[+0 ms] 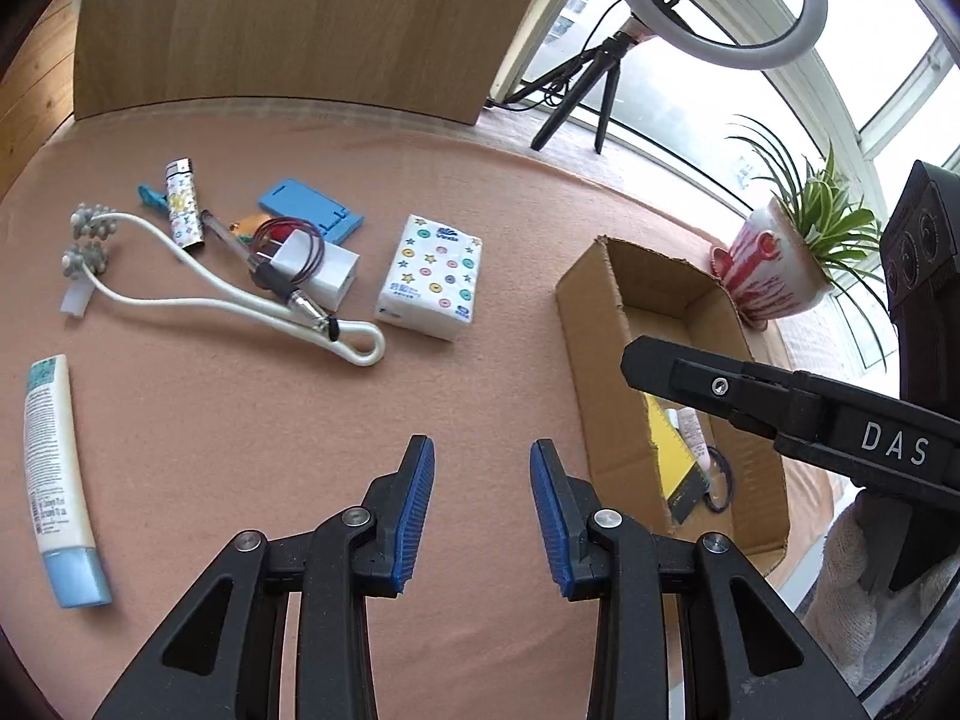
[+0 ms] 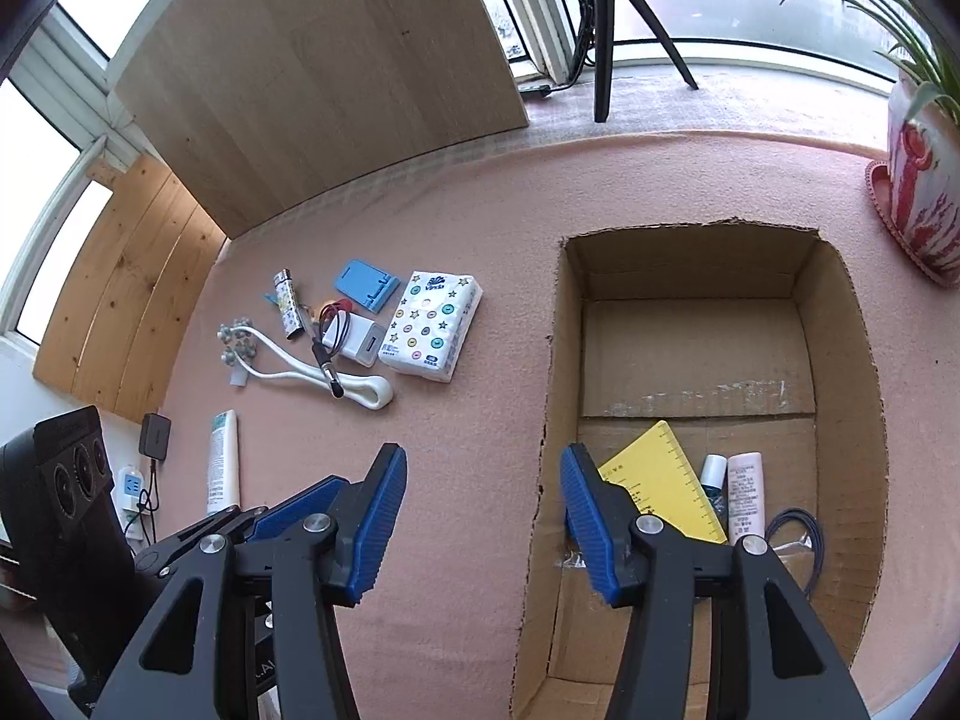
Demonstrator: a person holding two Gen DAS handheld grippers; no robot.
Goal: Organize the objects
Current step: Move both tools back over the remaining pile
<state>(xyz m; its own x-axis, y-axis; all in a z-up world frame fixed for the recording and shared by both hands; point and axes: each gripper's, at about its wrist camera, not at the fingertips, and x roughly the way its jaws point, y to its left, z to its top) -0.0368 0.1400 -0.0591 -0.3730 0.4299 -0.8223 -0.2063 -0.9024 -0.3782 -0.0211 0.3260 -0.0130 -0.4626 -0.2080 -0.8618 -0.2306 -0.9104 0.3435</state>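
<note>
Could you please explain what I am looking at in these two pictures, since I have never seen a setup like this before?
No robot here: a person holds two handheld grippers, each with a fisheye camera looking along its blue-padded fingers. One picture is from the left gripper, the other from the right gripper. Both are open and hold nothing. On the pink cloth lie a tissue pack, a white charger, a lighter, a blue phone stand, a white roller massager and a lotion tube. The cardboard box already holds a yellow ruler, two small tubes and a dark cord.
</note>
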